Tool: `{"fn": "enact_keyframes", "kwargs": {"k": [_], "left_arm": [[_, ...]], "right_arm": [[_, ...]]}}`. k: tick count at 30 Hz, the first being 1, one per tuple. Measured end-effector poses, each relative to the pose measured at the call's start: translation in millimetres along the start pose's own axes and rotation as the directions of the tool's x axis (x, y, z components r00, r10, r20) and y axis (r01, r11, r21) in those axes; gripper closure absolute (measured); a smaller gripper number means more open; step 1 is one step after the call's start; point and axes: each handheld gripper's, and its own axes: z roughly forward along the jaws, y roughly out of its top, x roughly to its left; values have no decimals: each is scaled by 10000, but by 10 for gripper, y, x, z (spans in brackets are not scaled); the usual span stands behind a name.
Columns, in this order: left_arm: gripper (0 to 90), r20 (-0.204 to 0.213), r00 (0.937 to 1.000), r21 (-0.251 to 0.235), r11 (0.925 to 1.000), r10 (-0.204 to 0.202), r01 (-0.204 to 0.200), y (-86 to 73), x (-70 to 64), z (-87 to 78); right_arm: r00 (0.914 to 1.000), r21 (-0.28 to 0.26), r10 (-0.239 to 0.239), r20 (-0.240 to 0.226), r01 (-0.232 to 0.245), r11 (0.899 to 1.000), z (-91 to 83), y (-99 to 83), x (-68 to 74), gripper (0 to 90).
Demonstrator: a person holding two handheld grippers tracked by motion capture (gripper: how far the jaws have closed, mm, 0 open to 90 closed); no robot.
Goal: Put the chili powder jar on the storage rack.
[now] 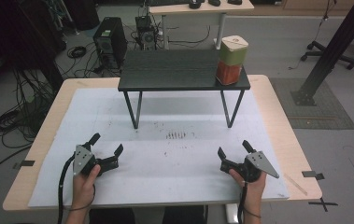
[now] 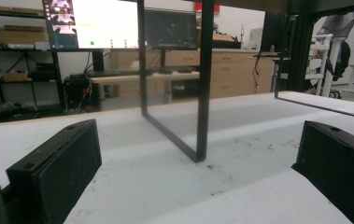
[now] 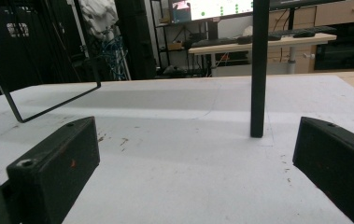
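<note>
Hands at the near table edge, one gripper each. Left gripper [image 1: 106, 143] sits low over the white mat [image 1: 184, 158], near-left, jaws spread wide, nothing between them. In the left gripper view the left gripper [image 2: 198, 172] shows both black pads far apart with bare mat in the gap. Right gripper [image 1: 233, 147] mirrors it near-right, jaws also spread wide and empty; in the right gripper view the right gripper [image 3: 195, 168] again has only mat between the pads. Left hand [image 1: 83, 184] and right hand [image 1: 251, 182] wrap the gripper bodies, cables trailing back off the table edge. The two grippers are well apart from each other.

Mid mat: scatter of small dark specks [image 1: 175, 135] between the grippers and the stand, plus faint stains.

Farther: small black stand [image 1: 174, 70] on thin metal legs, standing on the mat's far half; one leg [image 2: 202, 93] is straight ahead of the left gripper, another leg [image 3: 259, 70] ahead of the right gripper.

On the stand's top, right end: container [image 1: 232, 59], upright, pale lid, green upper band, orange-red lower part, well apart from both grippers.

Beyond the wooden table [image 1: 277, 121]: computer tower [image 1: 110, 42] on the floor, cables, a desk.
</note>
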Motion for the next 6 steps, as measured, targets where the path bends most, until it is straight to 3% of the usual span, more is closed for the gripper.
{"fn": "enact_keyframes", "kwargs": {"k": [6], "left_arm": [[5,2,10000,-3,10000,-6,6,0,0,0]], "right_arm": [[10000,-20,4,7,-4,10000,-5,-5,4,3]]}}
